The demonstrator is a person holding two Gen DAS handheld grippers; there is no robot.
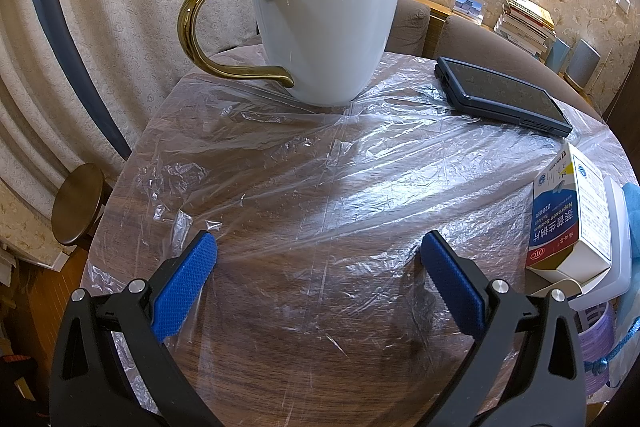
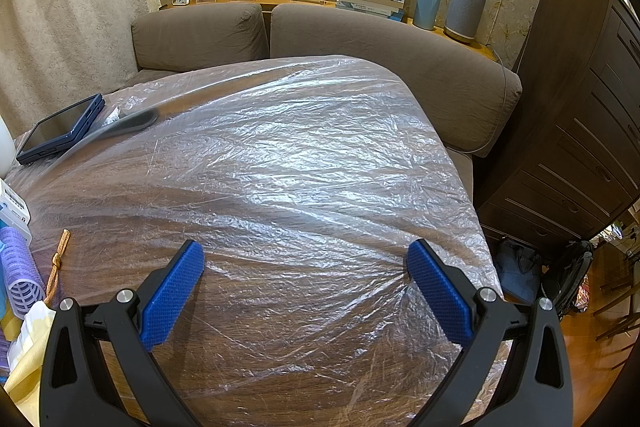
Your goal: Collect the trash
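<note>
A crinkled clear plastic sheet (image 1: 320, 163) (image 2: 304, 155) covers the wooden table in both views. My left gripper (image 1: 318, 247) hovers open low over the sheet, its blue pads empty; a white mug with gold dots and a gold handle (image 1: 324, 23) stands on the sheet straight ahead. My right gripper (image 2: 306, 255) is open over the sheet's right part, near the table's right edge, holding nothing. A medicine box (image 1: 572, 215) lies at the right of the left wrist view on a white item.
A dark blue phone in a case (image 1: 504, 95) (image 2: 60, 129) lies on the sheet. A purple hair roller (image 2: 20, 271), an orange cord (image 2: 56, 263) and yellow paper (image 2: 28, 347) sit at the left. Behind are a brown sofa (image 2: 360, 39), a dark cabinet (image 2: 580, 107), a round stool (image 1: 76, 203).
</note>
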